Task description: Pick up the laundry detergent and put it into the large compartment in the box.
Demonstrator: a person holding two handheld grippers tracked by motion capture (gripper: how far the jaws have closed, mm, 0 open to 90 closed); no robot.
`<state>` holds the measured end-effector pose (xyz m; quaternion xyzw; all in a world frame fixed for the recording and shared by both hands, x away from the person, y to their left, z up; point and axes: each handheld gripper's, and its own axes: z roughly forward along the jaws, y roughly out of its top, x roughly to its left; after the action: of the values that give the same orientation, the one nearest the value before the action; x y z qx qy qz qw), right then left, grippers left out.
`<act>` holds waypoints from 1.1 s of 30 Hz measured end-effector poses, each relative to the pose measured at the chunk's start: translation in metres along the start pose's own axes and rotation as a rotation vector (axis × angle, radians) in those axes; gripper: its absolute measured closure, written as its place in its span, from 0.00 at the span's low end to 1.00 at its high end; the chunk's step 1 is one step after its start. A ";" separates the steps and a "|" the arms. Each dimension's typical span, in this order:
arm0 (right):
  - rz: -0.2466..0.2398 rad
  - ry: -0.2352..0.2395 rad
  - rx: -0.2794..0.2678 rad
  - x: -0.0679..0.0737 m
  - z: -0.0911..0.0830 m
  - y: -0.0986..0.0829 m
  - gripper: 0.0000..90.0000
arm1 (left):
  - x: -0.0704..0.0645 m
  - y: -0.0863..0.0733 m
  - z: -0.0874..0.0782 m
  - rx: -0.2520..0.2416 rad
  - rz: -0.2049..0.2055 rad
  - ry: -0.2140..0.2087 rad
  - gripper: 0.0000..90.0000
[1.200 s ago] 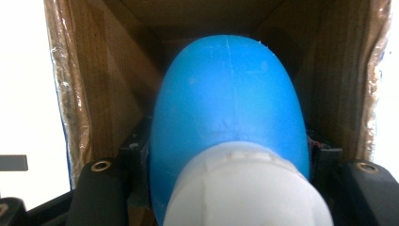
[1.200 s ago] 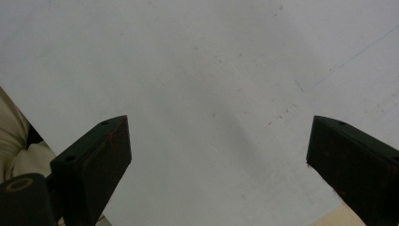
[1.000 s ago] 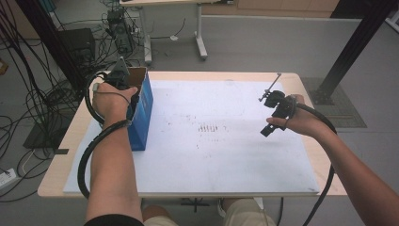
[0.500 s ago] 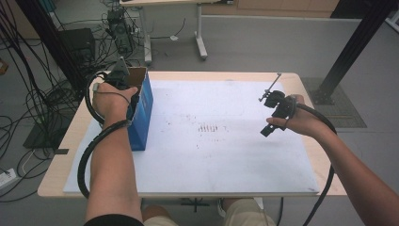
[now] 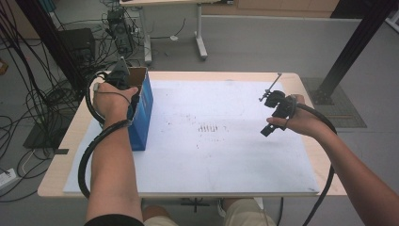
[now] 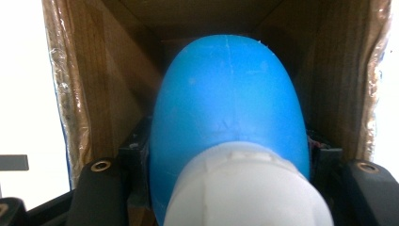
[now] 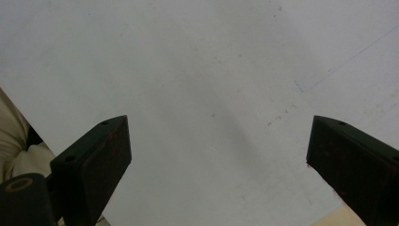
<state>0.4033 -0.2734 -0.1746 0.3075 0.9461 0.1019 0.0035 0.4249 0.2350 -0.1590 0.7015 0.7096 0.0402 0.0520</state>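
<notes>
Bottle point(image 6: 229, 117): blue plastic body with a white cap, cap end toward the camera in the left gripper view, body pointing down into the box.
Bottle position: inside the open top of the box, brown cardboard walls on both sides of it.
Box point(image 5: 142, 110): blue outside, brown cardboard inside, standing upright with its top open; the landmark for everything below.
Box position: on the white sheet, at the sheet's left edge, toward the far side of the counter.
Left hand-held gripper point(image 5: 120, 77): directly over the box opening, pointing down into it; black jaws closed against either side of the bottle, gripping it just above the cap.
Left hand point(image 5: 113, 99): wrapped round the gripper body, just on the near side of the box top; black cable loops from it down along the forearm.
White sheet point(image 5: 207, 155): covers most of the counter, spreading right from the box; faint dark smudges near its middle.
Right hand-held gripper point(image 5: 266, 131): well apart from the box, over the right side of the sheet; jaws spread wide with nothing between them, bare sheet below them in the right gripper view.
Right hand point(image 5: 301, 120): holding that gripper off the sheet.
Counter point(image 5: 56, 174): pale wood edge showing around the sheet.
</notes>
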 end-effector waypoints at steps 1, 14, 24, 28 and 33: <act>0.001 0.002 -0.001 0.000 0.000 0.000 0.08 | 0.000 0.000 0.000 0.000 -0.001 0.000 0.41; 0.001 -0.002 0.000 0.000 -0.002 0.000 0.08 | -0.001 0.000 0.000 0.001 0.001 0.001 0.41; -0.001 -0.003 0.000 0.000 -0.002 0.000 0.08 | 0.000 0.000 0.000 0.002 0.000 -0.001 0.41; -0.001 -0.003 0.000 0.000 -0.002 0.001 0.08 | 0.000 0.000 0.000 0.003 0.001 -0.001 0.41; 0.002 -0.003 -0.001 0.000 -0.003 0.000 0.08 | 0.000 0.000 0.000 0.003 0.001 -0.001 0.41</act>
<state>0.4037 -0.2738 -0.1720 0.3085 0.9458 0.1017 0.0050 0.4253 0.2351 -0.1589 0.7021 0.7092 0.0388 0.0514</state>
